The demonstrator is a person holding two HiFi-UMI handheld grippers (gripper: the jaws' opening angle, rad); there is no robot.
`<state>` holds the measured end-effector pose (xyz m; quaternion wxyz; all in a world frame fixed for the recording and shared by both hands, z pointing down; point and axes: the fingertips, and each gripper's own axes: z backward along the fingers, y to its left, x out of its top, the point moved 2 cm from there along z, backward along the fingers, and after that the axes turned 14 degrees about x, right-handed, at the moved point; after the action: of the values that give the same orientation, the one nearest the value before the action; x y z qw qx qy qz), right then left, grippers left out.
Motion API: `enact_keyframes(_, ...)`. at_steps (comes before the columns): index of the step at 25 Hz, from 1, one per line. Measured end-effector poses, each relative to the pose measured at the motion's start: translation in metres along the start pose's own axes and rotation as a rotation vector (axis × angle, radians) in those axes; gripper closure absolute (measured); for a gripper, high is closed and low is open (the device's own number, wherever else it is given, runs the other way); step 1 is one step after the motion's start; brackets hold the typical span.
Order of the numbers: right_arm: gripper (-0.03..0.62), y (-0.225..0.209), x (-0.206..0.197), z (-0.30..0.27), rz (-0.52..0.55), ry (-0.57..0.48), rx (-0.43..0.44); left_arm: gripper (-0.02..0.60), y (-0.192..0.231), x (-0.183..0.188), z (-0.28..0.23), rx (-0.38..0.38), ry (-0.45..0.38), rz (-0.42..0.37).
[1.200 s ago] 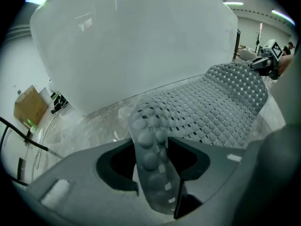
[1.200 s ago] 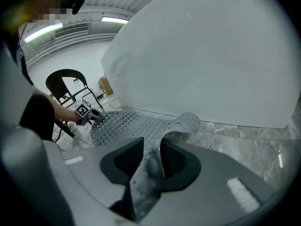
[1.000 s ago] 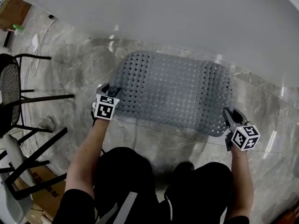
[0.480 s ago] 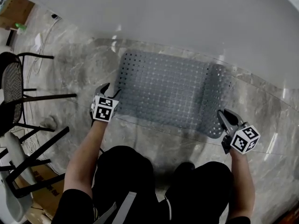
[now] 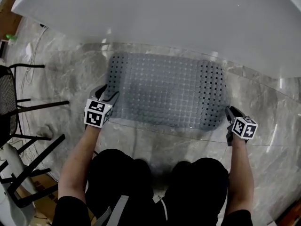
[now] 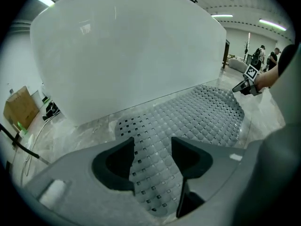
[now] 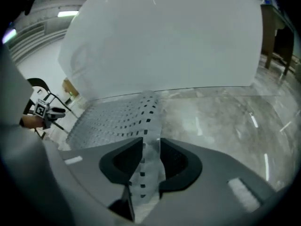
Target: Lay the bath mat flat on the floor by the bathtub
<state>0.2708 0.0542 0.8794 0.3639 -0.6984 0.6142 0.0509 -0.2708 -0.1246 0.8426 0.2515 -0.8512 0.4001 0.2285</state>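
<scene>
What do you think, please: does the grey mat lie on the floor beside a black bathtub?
Not quite: the bathtub is white, not black, as the head view shows. The grey mat does lie on the floor beside it.

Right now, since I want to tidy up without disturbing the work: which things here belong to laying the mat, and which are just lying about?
Part of the job:
- bath mat, spread out by the tub
- bathtub
- marble floor

Just lying about:
- black chairs at the left
- cardboard box near the tub's far end
</scene>
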Motion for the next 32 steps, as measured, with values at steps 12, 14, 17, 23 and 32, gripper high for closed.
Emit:
enact_keyframes(12, 0.499, 0.029, -0.019, -0.065, 0.093, 0.060, 0.105, 0.325, -0.023, -0.009, -0.002, -0.073, 0.062, -0.037)
enact_keyframes(14, 0.500, 0.025, -0.033, -0.074, 0.065, 0.101, 0.101, 0.325, -0.025, -0.008, 0.000, -0.082, 0.065, -0.048)
enact_keyframes(17, 0.513, 0.022, -0.052, -0.074, 0.053, 0.156, 0.093, 0.325, -0.030, -0.009, 0.001, -0.095, 0.070, -0.060)
enact_keyframes(23, 0.517, 0.023, -0.055, -0.068, -0.002, 0.146, 0.135, 0.325, -0.037, -0.014, -0.002, -0.106, 0.088, -0.069)
enact_keyframes(32, 0.424, -0.034, 0.007, -0.043, -0.051, -0.052, 0.064, 0.325, -0.053, 0.000, 0.000, -0.150, 0.061, -0.081)
